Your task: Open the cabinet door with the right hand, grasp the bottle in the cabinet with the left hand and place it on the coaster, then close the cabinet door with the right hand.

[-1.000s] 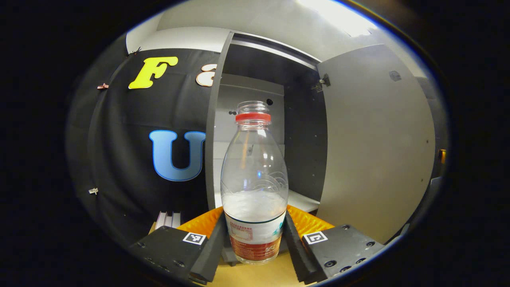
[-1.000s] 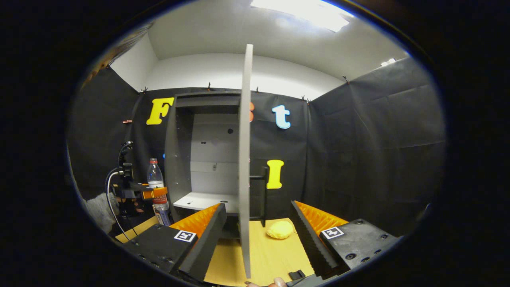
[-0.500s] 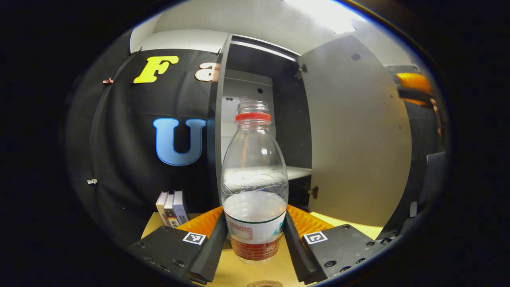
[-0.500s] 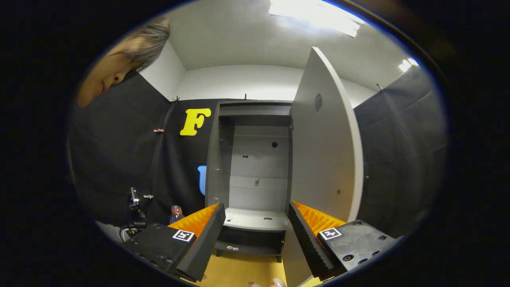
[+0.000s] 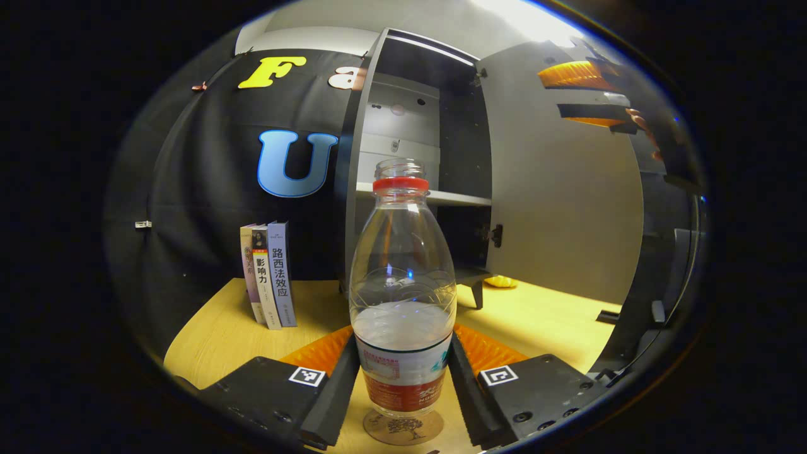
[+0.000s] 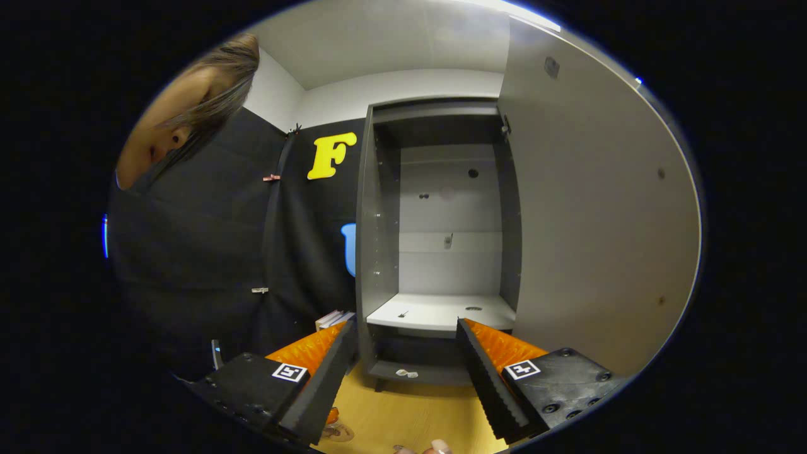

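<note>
In the left gripper view my left gripper (image 5: 403, 384) is shut on a clear bottle (image 5: 402, 296) with a red neck ring and red label, partly filled. The bottle stands upright right over a round cork coaster (image 5: 403, 427) on the wooden table; whether it touches is unclear. Behind it the grey cabinet (image 5: 410, 157) stands with its door (image 5: 561, 189) swung wide. The right gripper (image 5: 583, 94) shows high up by the door's far edge. In the right gripper view my right gripper (image 6: 403, 372) is open and empty, facing the cabinet's inside (image 6: 441, 239), the door (image 6: 599, 208) close on its right.
Three books (image 5: 270, 274) stand upright on the table left of the cabinet. A small yellow object (image 5: 501, 281) lies on the table beyond the cabinet's foot. A person's head (image 6: 189, 107) leans in at the upper left of the right gripper view.
My left gripper has carried the bottle down and back from the cabinet to just over the coaster. My right gripper has swung round to the door's inner side, closer to the cabinet.
</note>
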